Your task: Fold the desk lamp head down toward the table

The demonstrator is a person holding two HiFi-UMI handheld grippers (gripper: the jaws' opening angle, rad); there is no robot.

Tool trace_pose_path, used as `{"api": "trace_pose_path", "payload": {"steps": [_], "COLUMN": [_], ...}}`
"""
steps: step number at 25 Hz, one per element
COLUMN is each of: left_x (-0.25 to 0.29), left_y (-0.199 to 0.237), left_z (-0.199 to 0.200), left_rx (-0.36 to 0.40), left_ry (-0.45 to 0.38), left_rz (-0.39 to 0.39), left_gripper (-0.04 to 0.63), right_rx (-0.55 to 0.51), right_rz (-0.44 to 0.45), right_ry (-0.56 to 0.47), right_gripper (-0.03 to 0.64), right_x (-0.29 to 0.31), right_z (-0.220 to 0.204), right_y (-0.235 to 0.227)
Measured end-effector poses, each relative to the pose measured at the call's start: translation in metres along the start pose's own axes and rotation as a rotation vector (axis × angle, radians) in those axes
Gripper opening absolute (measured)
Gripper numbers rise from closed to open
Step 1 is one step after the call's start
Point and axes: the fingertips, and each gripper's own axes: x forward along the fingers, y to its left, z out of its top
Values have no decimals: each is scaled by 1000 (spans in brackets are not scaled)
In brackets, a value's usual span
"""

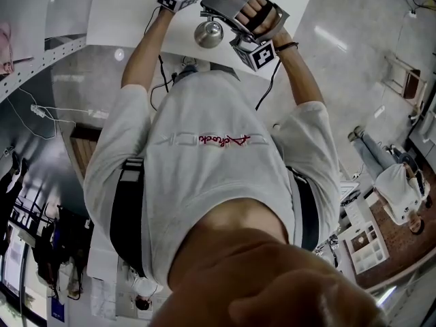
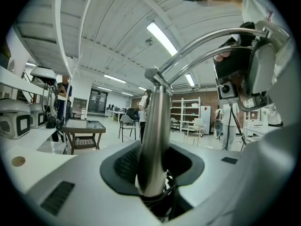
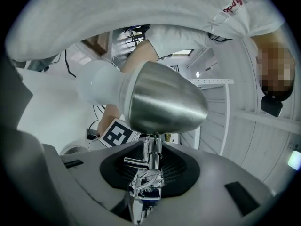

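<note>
The left claw is clamped on the lamp's upright steel post. The post stands on a white worktop at the top of the head view. From its top a curved arm sweeps right toward the right claw.

Behind the post is a long pale room with strip lights on a slatted ceiling, a low table, a chair and open shelves against a brick wall.

The lamp head, a brushed metal cone with a white bulb, lies sideways just above the right claw, between the two claws in the head view. The right claw is closed on the thin neck under the head. Its black-and-white marker cube bears only a square pattern.

The person's white shirt carries red script across the chest, which I cannot read surely. At right, the glossy grey floor shows below the worktop's edge.
</note>
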Motion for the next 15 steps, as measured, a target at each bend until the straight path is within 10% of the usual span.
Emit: {"api": "trace_pose_path", "payload": {"steps": [15], "left_x": [2], "left_y": [-4], "left_z": [1], "left_rx": [-6], "left_ry": [9], "left_rz": [-30], "left_gripper": [170], "right_rx": [-35], "right_rz": [-86], "right_ry": [0], "right_gripper": [81], "right_x": [-4], "right_z": [2], "right_y": [-2]}}
